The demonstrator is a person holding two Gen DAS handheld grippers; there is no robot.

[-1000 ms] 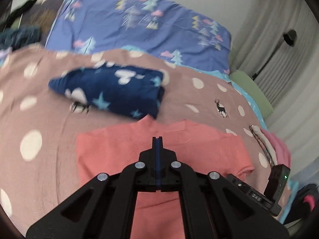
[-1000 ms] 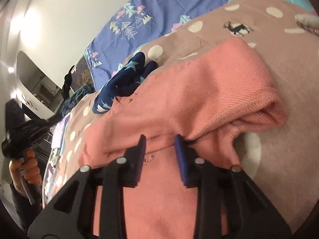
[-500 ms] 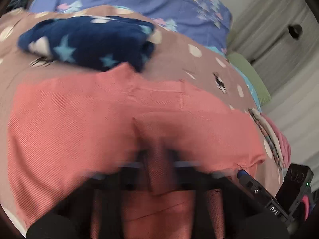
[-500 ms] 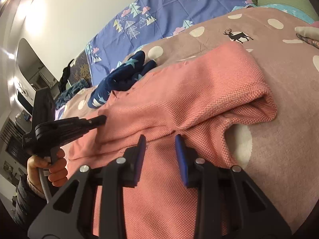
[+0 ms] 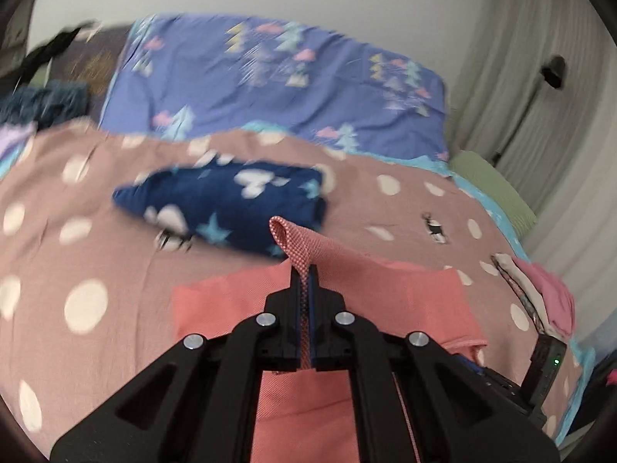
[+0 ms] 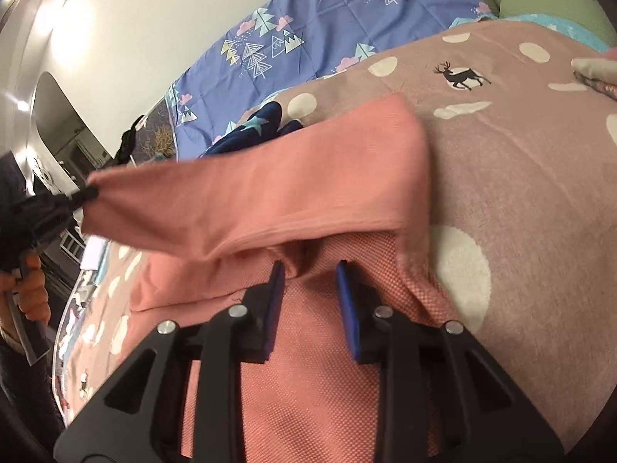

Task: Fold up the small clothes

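Left wrist view: raised, faces headboard. Right wrist view: low, close over coral garment (image 6: 293,193). Both share garment.

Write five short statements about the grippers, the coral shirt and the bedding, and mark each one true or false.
1. The left gripper is shut on a fold of the coral shirt. True.
2. The right gripper is clamped shut on the shirt. False: its jaws stand apart, over the fabric.
3. The navy star-print garment lies beyond the shirt on the dotted brown blanket. True.
4. The shirt lies completely flat. False: the left gripper holds one edge lifted off the blanket.
5. The pillow at the head of the bed is plain white. False: it is blue with a tree print.
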